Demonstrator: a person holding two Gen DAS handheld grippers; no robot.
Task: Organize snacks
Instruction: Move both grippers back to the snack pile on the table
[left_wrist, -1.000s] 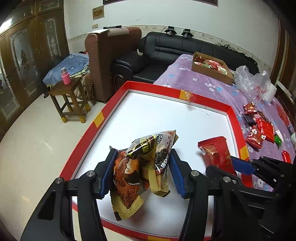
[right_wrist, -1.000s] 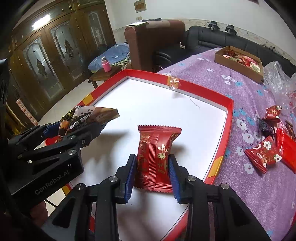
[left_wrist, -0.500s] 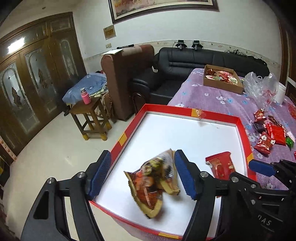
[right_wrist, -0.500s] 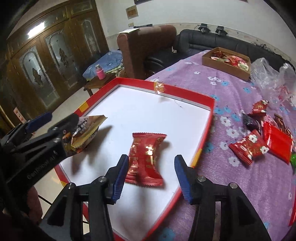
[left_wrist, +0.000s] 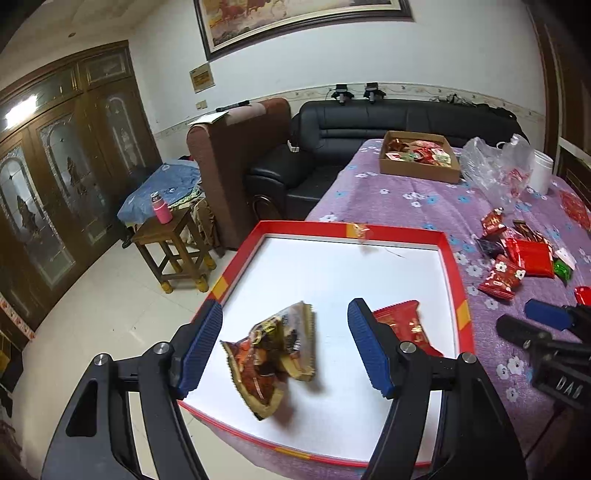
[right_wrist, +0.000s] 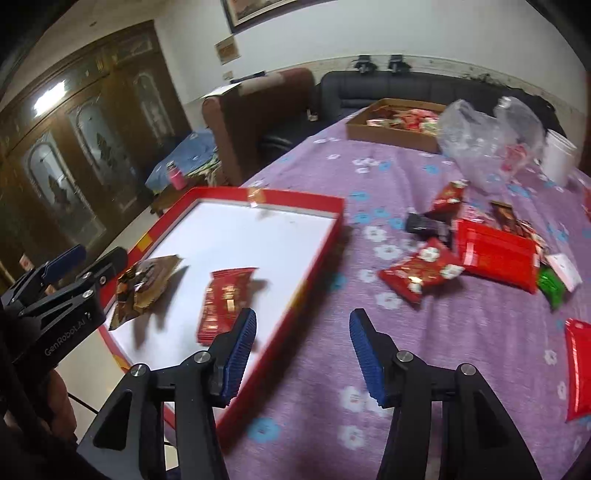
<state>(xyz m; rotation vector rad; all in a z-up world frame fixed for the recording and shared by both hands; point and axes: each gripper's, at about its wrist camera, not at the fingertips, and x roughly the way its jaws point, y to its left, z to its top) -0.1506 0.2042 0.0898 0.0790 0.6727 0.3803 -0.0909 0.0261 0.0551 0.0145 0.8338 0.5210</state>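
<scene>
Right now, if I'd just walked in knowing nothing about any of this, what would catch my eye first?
Probably the red-rimmed white tray at the edge of the purple flowered tablecloth, with a brown-and-gold snack bag and a red snack packet lying in it. Two black claws with blue pads hang open over it, the left claw above the brown bag, the right claw off the tray's right side. More red packets lie scattered on the cloth further right.
</scene>
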